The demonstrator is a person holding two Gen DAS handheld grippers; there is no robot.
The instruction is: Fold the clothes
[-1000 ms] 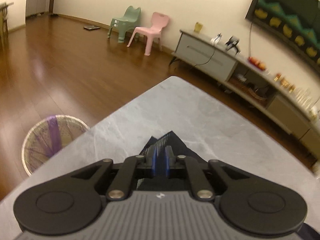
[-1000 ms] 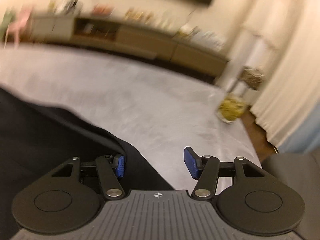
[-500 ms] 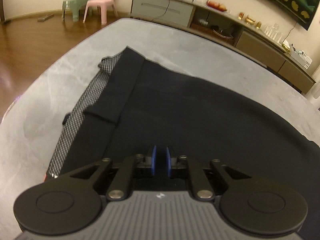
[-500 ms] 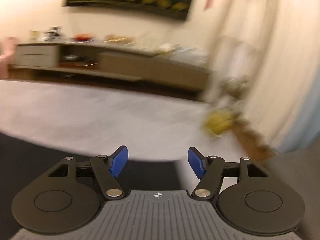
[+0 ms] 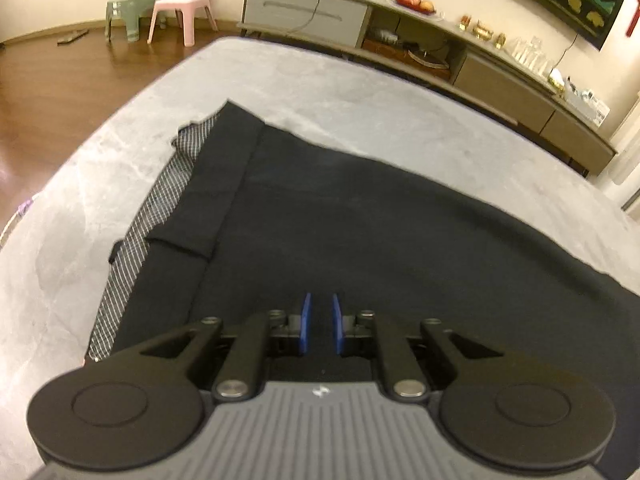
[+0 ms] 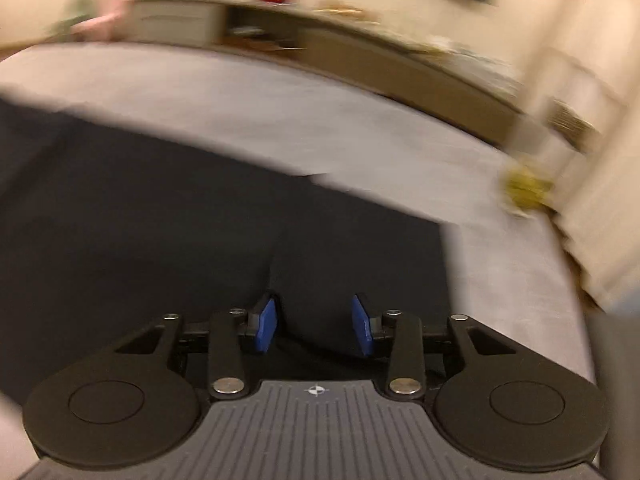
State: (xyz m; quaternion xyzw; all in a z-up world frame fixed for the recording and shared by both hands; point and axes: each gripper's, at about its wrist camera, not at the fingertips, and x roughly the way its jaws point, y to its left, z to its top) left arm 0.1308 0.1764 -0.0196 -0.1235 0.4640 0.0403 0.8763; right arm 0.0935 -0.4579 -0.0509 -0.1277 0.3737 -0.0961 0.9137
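Trousers (image 5: 360,216), black, lie spread flat on the grey tabletop (image 5: 120,152), filling its near middle in both wrist views. At the far left their waistband (image 5: 224,172) is turned back, showing a pinstriped lining (image 5: 160,196) along the left edge, which runs close to the tabletop's left rim; beyond that rim is wood floor (image 5: 52,80) with a green chair (image 5: 128,4) and a pink chair (image 5: 186,0) against the wall. Bare tabletop lies open past the cloth's far edge, up to the long sideboard (image 5: 440,52). The left claw (image 5: 319,324) hovers over the cloth with its blue pads a narrow gap apart, nothing between them. In the blurred right view the trousers' right edge (image 6: 444,264) ends short of the tabletop's right rim, leaving a grey strip (image 6: 512,272). The right claw (image 6: 316,324) stands wide open over the cloth, gripping nothing.
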